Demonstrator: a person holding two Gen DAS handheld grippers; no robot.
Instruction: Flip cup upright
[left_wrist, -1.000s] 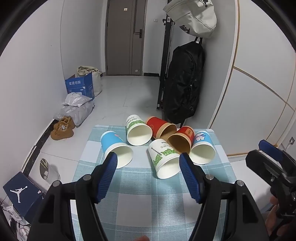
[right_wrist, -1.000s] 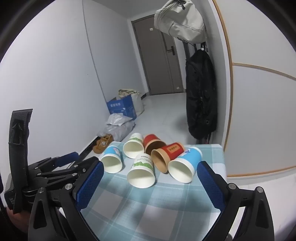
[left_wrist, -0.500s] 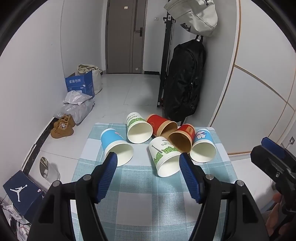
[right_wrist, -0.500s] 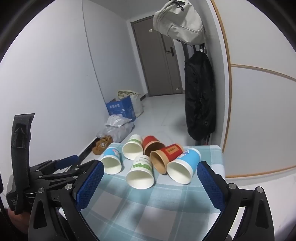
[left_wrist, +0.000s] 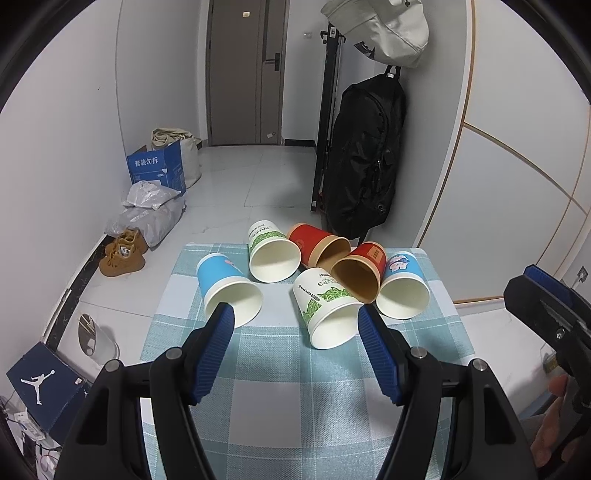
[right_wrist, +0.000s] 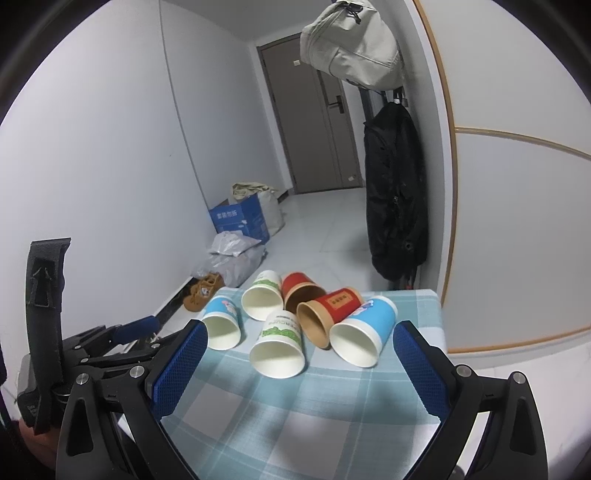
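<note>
Both hand-held grippers spread, empty, over checked tablecloth (left_wrist: 295, 398); tiled hallway floor (left_wrist: 280, 173) beyond.

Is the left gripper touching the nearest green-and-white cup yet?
Apart. The left wrist view shows the left gripper open, with tablecloth visible between its fingertips and the green-and-white cup.

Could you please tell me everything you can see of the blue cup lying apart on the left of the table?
The left blue cup looks like paper, blue-walled with a small pink print and a white band at the rim. It lies on its side on the checked tablecloth, white, empty mouth toward the cameras, apart from the other cups, untouched.
</note>
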